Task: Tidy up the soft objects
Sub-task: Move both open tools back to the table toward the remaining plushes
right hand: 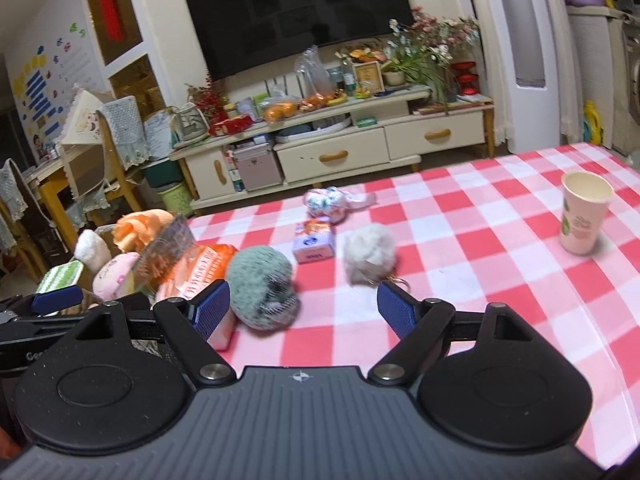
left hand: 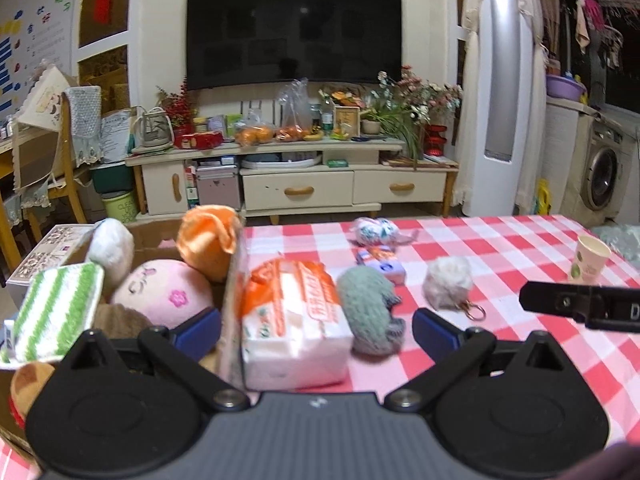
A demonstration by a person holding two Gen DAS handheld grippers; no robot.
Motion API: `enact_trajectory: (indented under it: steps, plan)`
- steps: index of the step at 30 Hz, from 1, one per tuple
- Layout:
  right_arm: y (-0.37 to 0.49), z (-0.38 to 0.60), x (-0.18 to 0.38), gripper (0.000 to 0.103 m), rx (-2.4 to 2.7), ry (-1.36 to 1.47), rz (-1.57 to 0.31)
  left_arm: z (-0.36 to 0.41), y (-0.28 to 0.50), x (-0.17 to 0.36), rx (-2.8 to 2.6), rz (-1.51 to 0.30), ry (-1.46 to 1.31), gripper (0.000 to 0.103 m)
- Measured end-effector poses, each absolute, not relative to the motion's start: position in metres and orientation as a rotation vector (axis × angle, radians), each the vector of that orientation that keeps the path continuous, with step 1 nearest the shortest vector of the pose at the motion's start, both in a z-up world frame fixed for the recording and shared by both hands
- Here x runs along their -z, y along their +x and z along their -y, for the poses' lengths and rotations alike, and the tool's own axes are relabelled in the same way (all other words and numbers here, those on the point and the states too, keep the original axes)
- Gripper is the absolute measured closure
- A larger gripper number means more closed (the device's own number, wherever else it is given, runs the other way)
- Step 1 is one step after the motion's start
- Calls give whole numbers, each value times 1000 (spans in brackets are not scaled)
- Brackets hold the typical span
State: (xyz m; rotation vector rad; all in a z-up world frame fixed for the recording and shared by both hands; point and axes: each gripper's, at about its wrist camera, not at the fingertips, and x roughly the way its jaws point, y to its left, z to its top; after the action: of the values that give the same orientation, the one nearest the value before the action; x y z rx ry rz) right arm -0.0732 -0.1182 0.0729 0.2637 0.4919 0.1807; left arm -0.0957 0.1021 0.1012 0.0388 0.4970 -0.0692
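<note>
A cardboard box [left hand: 234, 280] at the table's left holds soft toys: a pink plush [left hand: 164, 292], an orange cloth [left hand: 208, 240], a white plush [left hand: 112, 246] and a green-striped cloth [left hand: 60, 308]. On the checked tablecloth lie a tissue pack [left hand: 292, 328], a grey-green knitted toy [left hand: 370, 310], a white pompom [left hand: 448, 282], a small purple tissue packet [left hand: 382, 264] and a patterned pouch [left hand: 376, 230]. My left gripper [left hand: 316, 330] is open around the tissue pack and the box wall. My right gripper [right hand: 304, 310] is open just before the knitted toy [right hand: 264, 288]; the pompom [right hand: 370, 254] lies beyond.
A paper cup [right hand: 584, 212] stands at the table's right. The right gripper's finger [left hand: 580, 306] shows at right in the left view. A TV stand [left hand: 304, 184], a chair [left hand: 60, 168] and a washing machine [left hand: 604, 168] stand beyond the table.
</note>
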Motion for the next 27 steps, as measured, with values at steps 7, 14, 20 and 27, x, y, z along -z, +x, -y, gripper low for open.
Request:
enact_trajectory:
  steps: [7, 14, 20, 27]
  plan:
    - [-80, 141, -59, 2, -145, 296, -507, -73, -97, -93, 128, -499, 89, 2]
    - [-68, 167, -38, 2, -110, 335, -528, -46, -80, -82, 174, -508, 121, 2]
    - [-47, 192, -21, 2, -84, 389, -549, -27, -57, -70, 190, -526, 151, 2]
    - [-11, 209, -11, 2, -99, 438, -544, -25, -22, -63, 161, -550, 158, 2]
